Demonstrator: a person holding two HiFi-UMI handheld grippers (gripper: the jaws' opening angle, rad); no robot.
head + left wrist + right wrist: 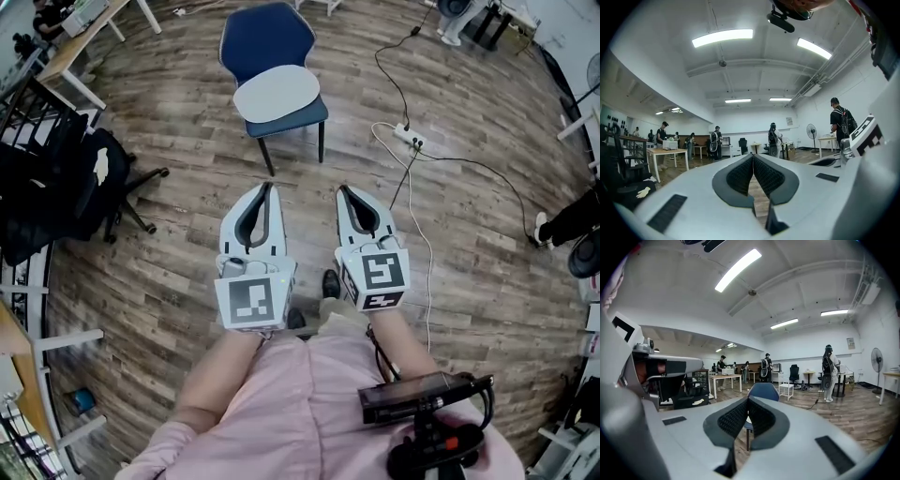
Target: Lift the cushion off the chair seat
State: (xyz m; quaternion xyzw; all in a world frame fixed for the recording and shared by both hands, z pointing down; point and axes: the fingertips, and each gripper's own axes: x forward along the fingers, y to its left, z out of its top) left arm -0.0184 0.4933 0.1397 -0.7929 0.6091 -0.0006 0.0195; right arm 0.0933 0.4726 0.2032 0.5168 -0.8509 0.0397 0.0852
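Observation:
A blue chair (pixel 267 47) stands on the wood floor ahead of me, with an oval pale grey cushion (pixel 277 93) lying flat on its seat. My left gripper (pixel 269 187) and right gripper (pixel 344 190) hang side by side well short of the chair, both shut and empty. The right gripper view shows the blue chair (pixel 763 391) just past its closed jaws, most of it hidden behind them. Only the room beyond shows past the jaws in the left gripper view.
A black office chair (pixel 89 183) draped with dark cloth stands at the left. A white power strip (pixel 409 137) and its cables lie on the floor right of the blue chair. Desks (pixel 70 52) and several people stand farther off.

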